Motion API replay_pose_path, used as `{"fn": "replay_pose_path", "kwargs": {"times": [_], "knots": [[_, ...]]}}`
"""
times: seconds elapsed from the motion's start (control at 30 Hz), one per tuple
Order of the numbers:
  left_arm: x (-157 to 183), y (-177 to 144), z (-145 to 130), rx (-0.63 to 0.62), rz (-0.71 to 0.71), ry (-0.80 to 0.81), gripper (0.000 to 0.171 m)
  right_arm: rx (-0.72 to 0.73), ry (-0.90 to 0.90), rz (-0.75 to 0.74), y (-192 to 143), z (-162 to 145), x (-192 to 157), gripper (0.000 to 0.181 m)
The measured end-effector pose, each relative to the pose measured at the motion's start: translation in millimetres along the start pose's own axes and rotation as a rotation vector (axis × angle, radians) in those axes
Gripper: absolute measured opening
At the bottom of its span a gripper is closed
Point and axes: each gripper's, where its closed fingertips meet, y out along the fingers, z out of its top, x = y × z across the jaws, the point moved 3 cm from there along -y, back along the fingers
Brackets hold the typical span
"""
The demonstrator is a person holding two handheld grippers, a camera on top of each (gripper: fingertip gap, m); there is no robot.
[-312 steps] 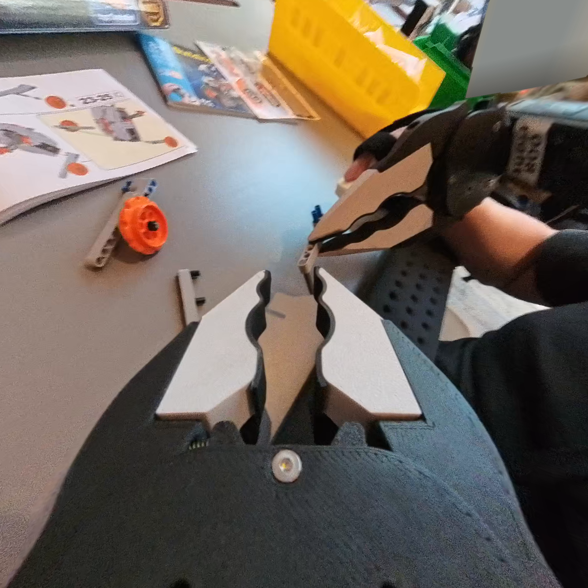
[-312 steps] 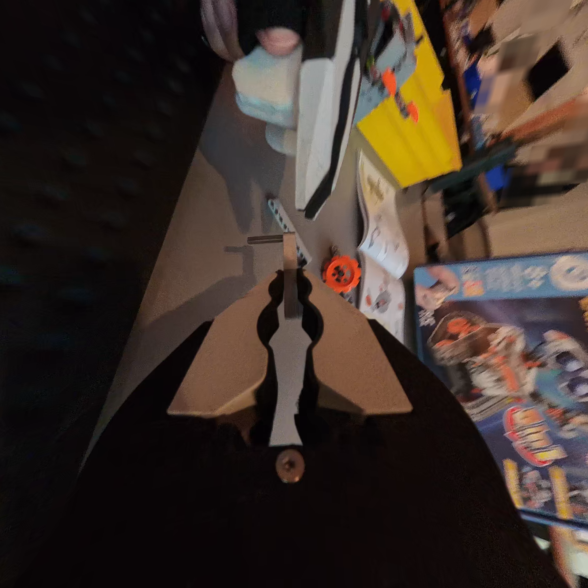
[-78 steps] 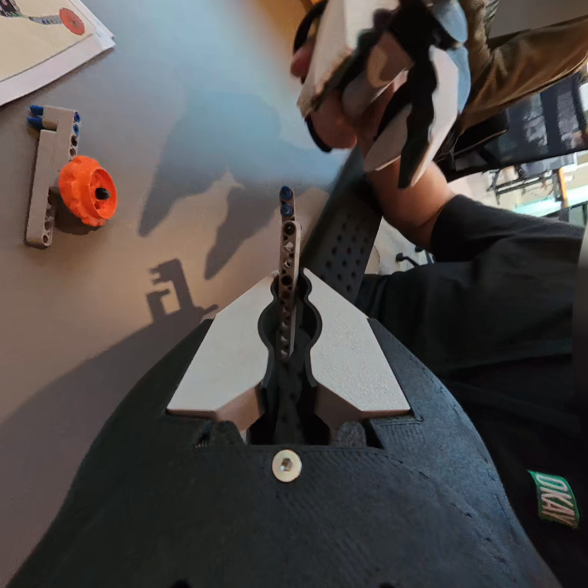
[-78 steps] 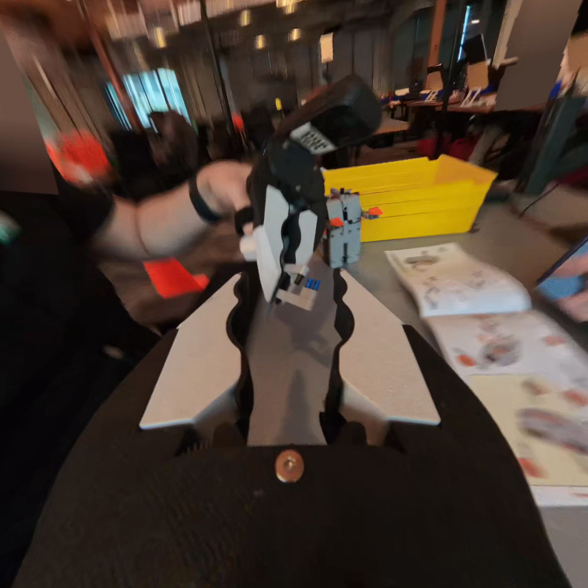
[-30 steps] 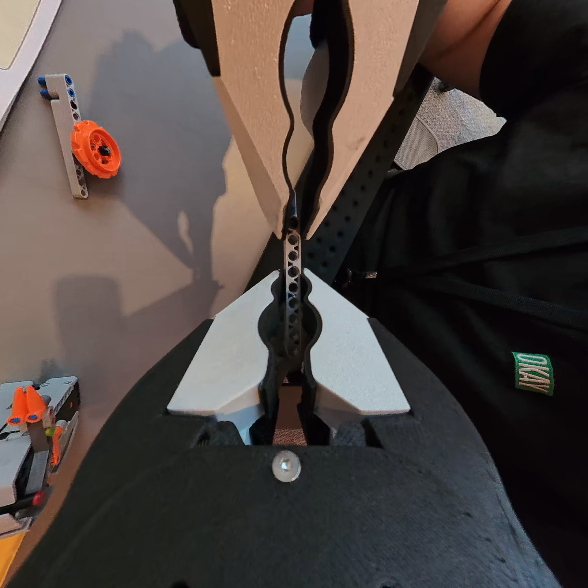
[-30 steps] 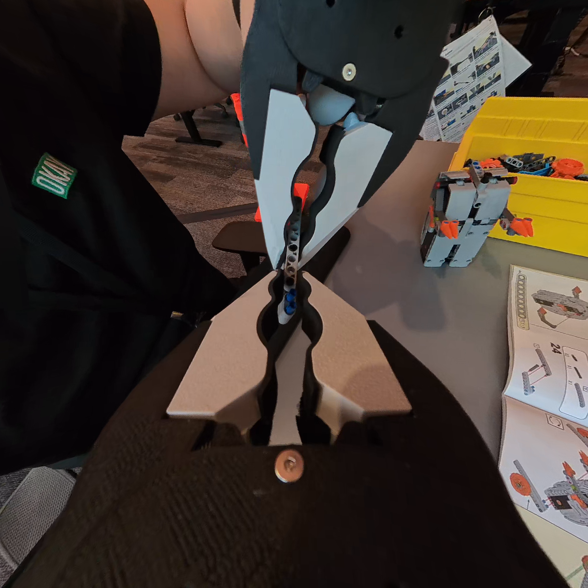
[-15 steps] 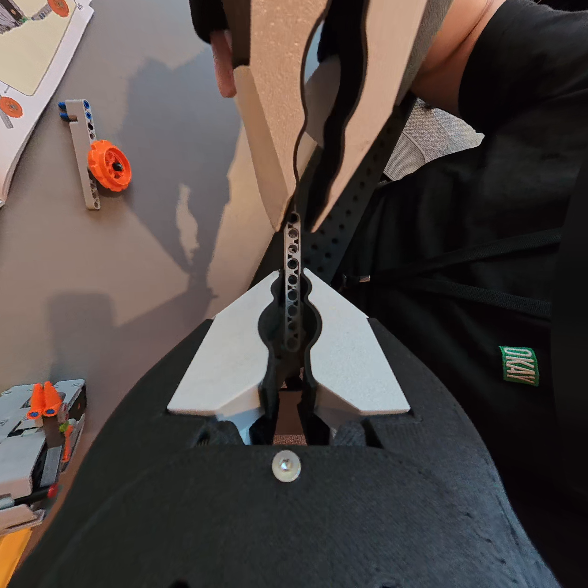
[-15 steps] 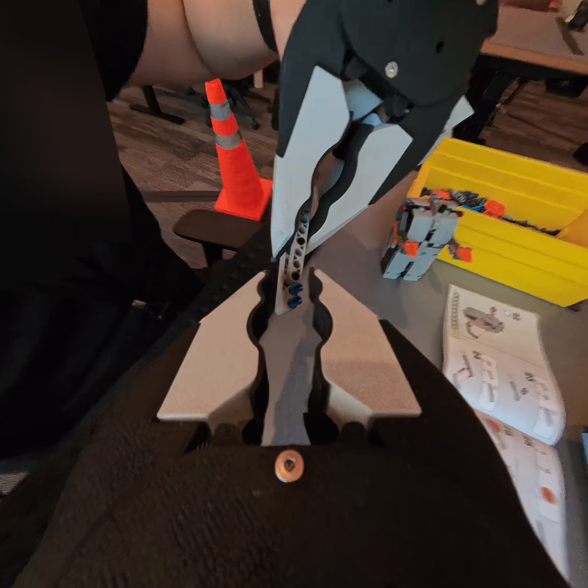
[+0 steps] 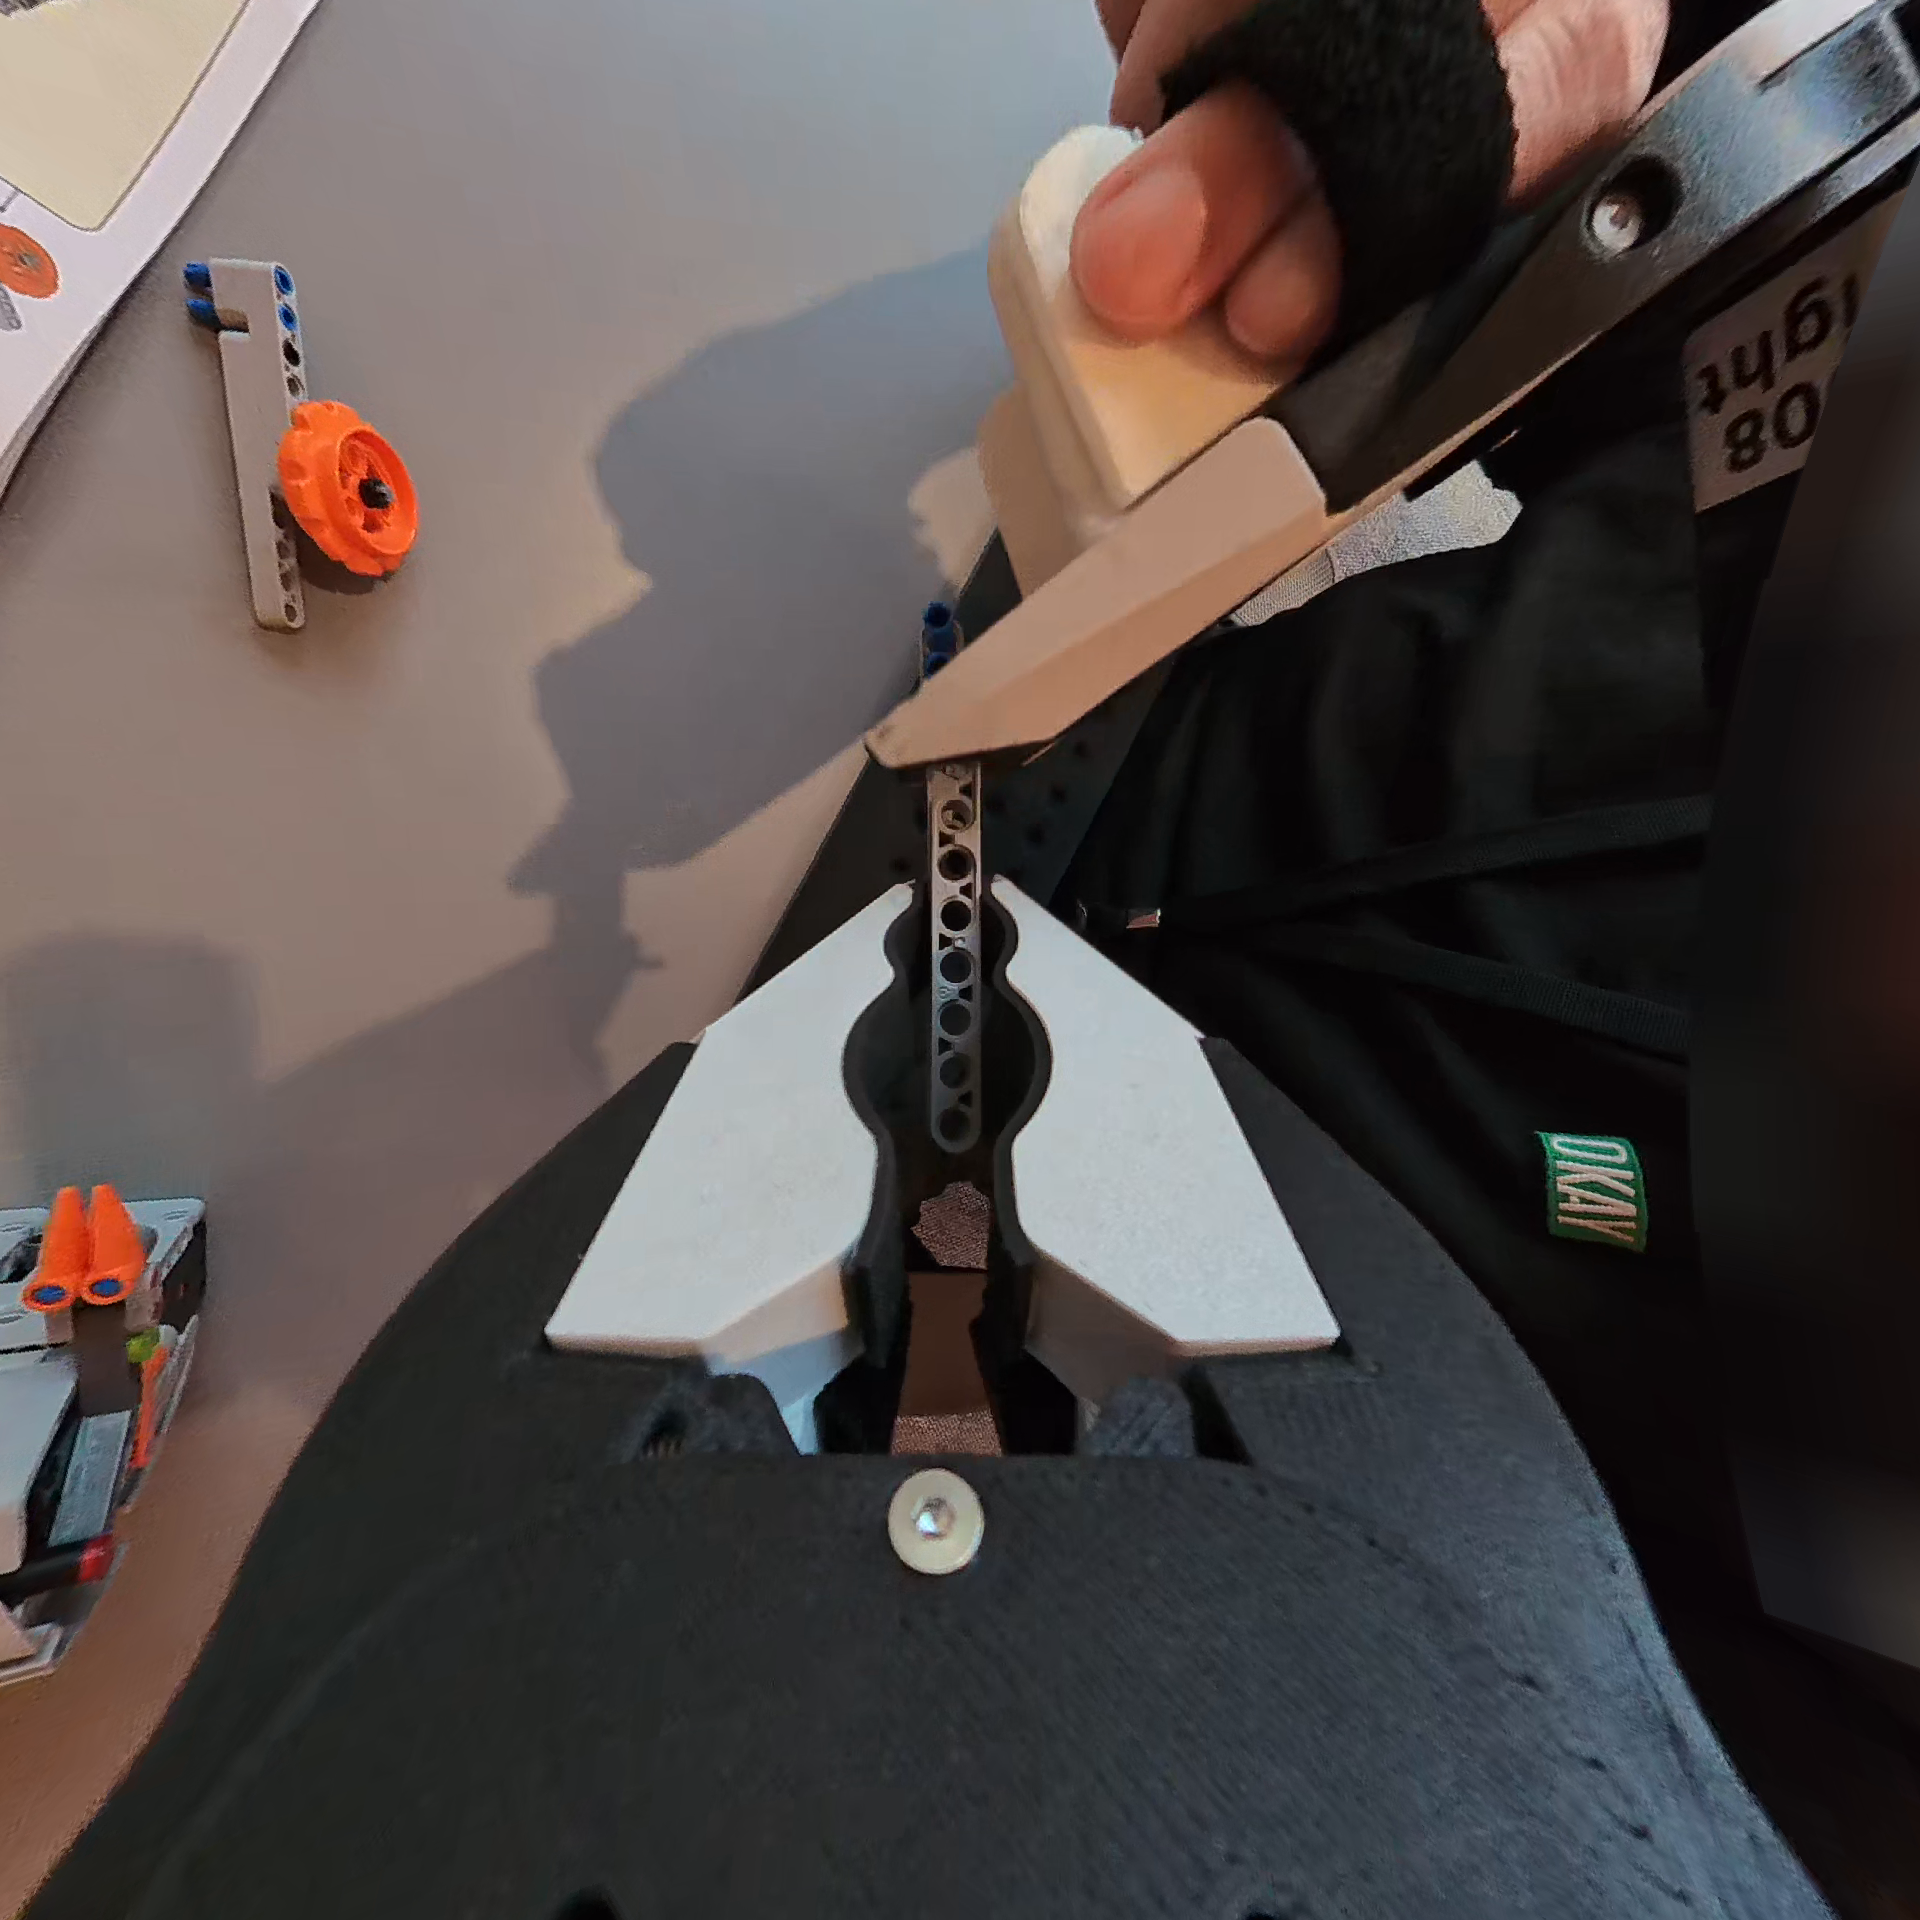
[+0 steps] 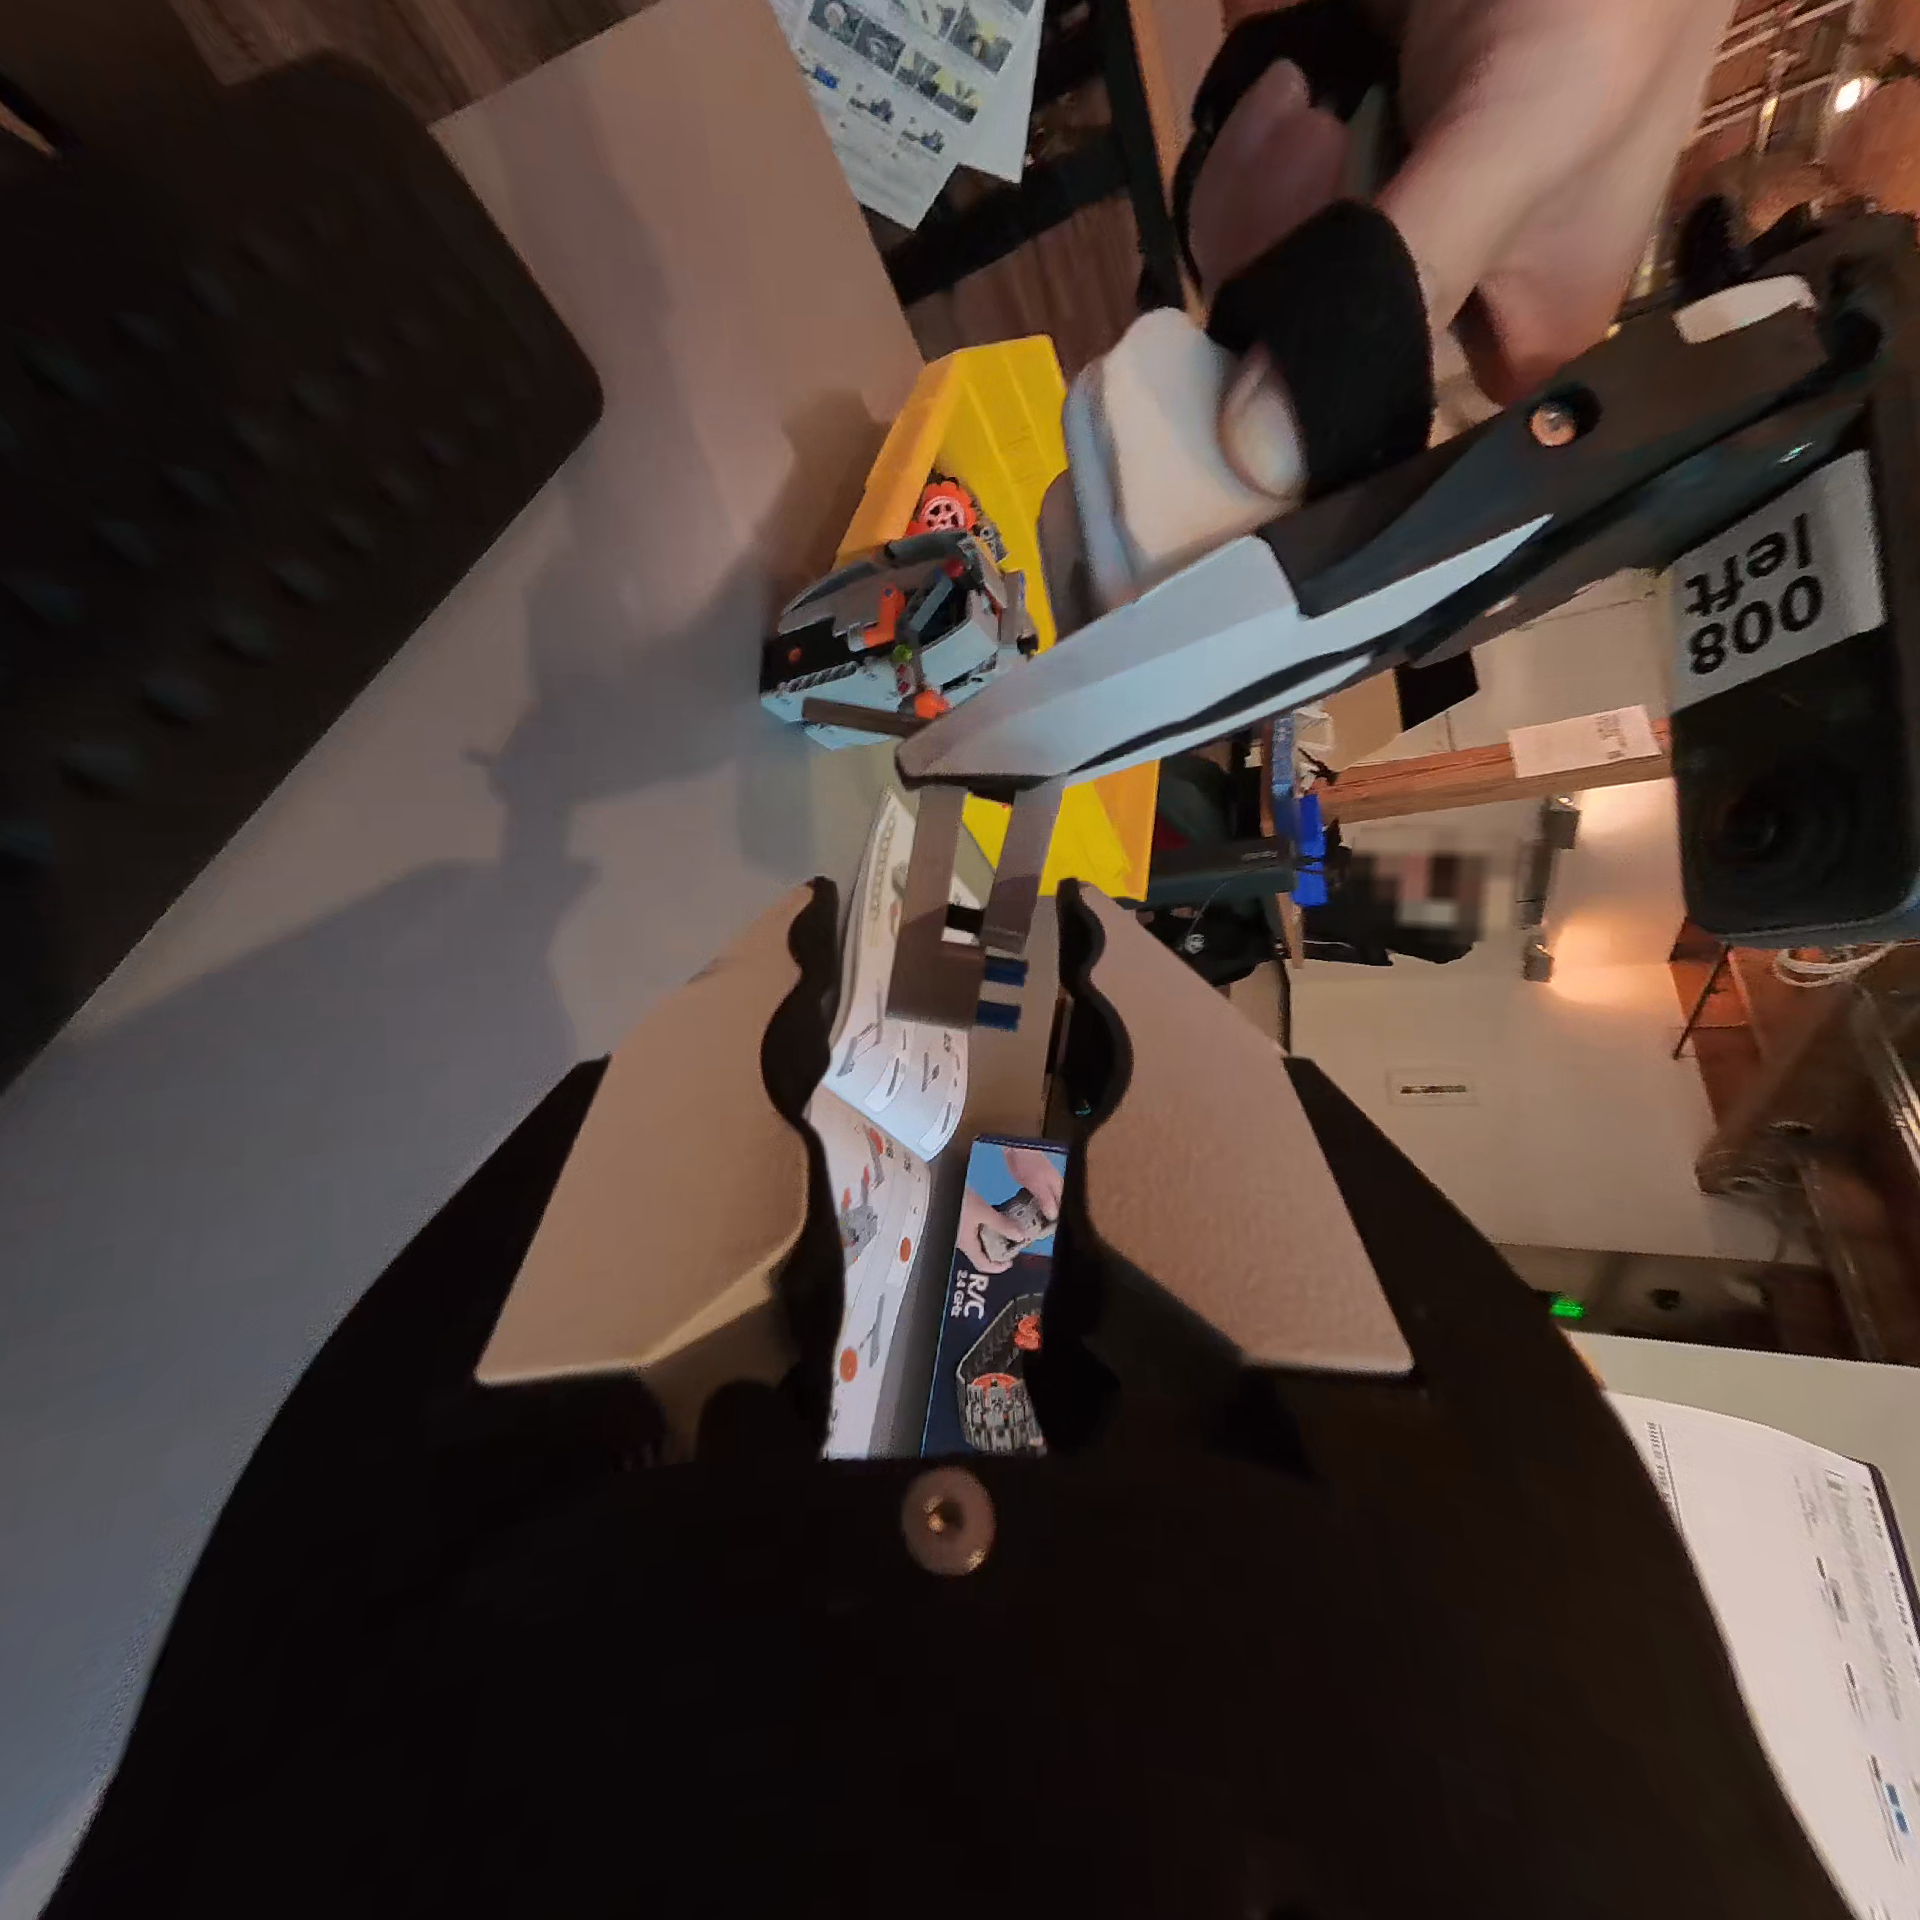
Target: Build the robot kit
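The left gripper (image 9: pixel 956 894) was clamped on a grey holed beam (image 9: pixel 956 1029), which ran straight out along the slot between its fingers and was held up off the table (image 9: pixel 623 312). The right wrist view showed a second grey beam (image 10: pixel 1023 862) beside the first, the two joined at the free end by a pair of blue pins (image 10: pixel 1000 992).

The right gripper (image 10: pixel 945 904) was spread wide with nothing in it. The pinned end hung between its fingertips, and from these shots it couldn't be told whether either finger touched it.

Honestly the hold looked decent: the beam sat in the narrow part of the fingers and wasn't twisted, so pushing on the far end probably wouldn't swing it.

An orange wheel (image 9: pixel 343 488) on another grey beam lay well off on the table. A half-built grey model (image 9: pixel 83 1351) stood near a yellow bin (image 10: pixel 987 436).
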Motion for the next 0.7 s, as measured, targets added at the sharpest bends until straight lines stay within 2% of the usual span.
{"fn": "replay_pose_path", "kwargs": {"times": [0.07,0.13,0.7], "knots": [[1,0,1,0.005,-0.009,-0.006,0.005,-0.015,0.006,-0.015,4,0,1,0.041],[1,0,1,0.006,-0.004,-0.006,0.006,-0.070,-0.010,-0.046,8,-6,3,0.026],[-2,-12,3,0.043,0.012,-0.021,0.005,-0.103,-0.022,-0.187,12,-5,13,0.025]]}}
